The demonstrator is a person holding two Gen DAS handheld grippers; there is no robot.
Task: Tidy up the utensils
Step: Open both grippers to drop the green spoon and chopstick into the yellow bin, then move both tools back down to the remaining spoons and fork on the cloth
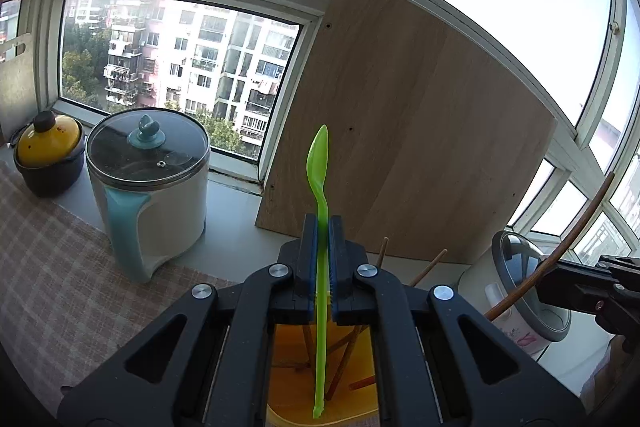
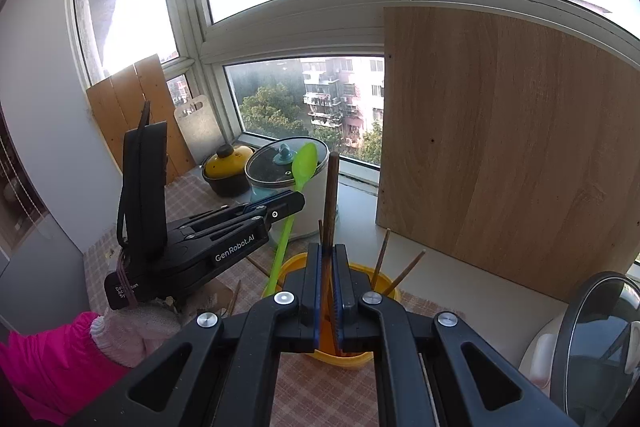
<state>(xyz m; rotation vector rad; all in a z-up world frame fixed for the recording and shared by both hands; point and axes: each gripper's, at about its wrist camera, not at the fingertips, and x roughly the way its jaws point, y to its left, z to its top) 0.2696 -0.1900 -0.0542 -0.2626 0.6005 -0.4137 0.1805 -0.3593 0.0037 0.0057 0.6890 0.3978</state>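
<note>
My left gripper (image 1: pixel 323 223) is shut on a green plastic spoon (image 1: pixel 318 155), bowl up. The spoon's handle hangs down over a yellow holder cup (image 1: pixel 282 355) that holds several brown chopsticks (image 1: pixel 346 343). In the right wrist view my right gripper (image 2: pixel 327 251) is shut on a single dark brown chopstick (image 2: pixel 332 187) that stands upright above the same yellow holder cup (image 2: pixel 386 285). There the left gripper (image 2: pixel 298 201) comes in from the left with the green spoon (image 2: pixel 305 163) slanting down to the cup's left rim. The right gripper (image 1: pixel 546 277) and its chopstick (image 1: pixel 568 231) show at the right edge of the left wrist view.
A wooden board (image 1: pixel 400 147) leans on the window behind the cup. A white pot with a glass lid (image 1: pixel 148 195) and a dark pot with a yellow lid (image 1: pixel 48 155) stand to the left on a checked mat (image 1: pixel 60 267). A rice cooker (image 1: pixel 520 291) sits at right. A pink-sleeved, gloved hand (image 2: pixel 120 331) holds the left gripper.
</note>
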